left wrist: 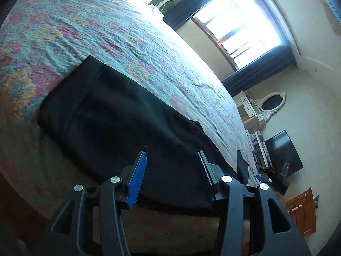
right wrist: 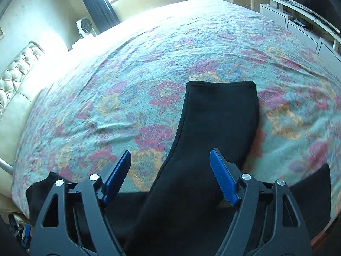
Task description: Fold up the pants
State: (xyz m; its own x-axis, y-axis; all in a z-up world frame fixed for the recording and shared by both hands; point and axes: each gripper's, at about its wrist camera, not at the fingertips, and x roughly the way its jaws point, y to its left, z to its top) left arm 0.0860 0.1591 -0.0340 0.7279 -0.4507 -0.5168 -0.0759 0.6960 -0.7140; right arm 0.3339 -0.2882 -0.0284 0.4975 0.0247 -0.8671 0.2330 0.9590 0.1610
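Black pants [left wrist: 119, 123] lie on a floral bedspread near the bed's edge. In the left wrist view my left gripper [left wrist: 171, 157] is open and empty, with its blue pads just above the near end of the pants. In the right wrist view one pant leg [right wrist: 215, 128] stretches away from me across the bed, with more black cloth spread along the near edge. My right gripper [right wrist: 170, 155] is open and empty, its fingers straddling the leg from above. I cannot tell if either gripper touches the cloth.
The floral bedspread [right wrist: 149, 74] covers a large bed with a tufted cream headboard [right wrist: 15, 72]. A bright window with dark curtains [left wrist: 240, 23], a white dresser with oval mirror [left wrist: 270, 104], a TV [left wrist: 281, 151] and a wooden cabinet [left wrist: 302, 211] stand beyond the bed.
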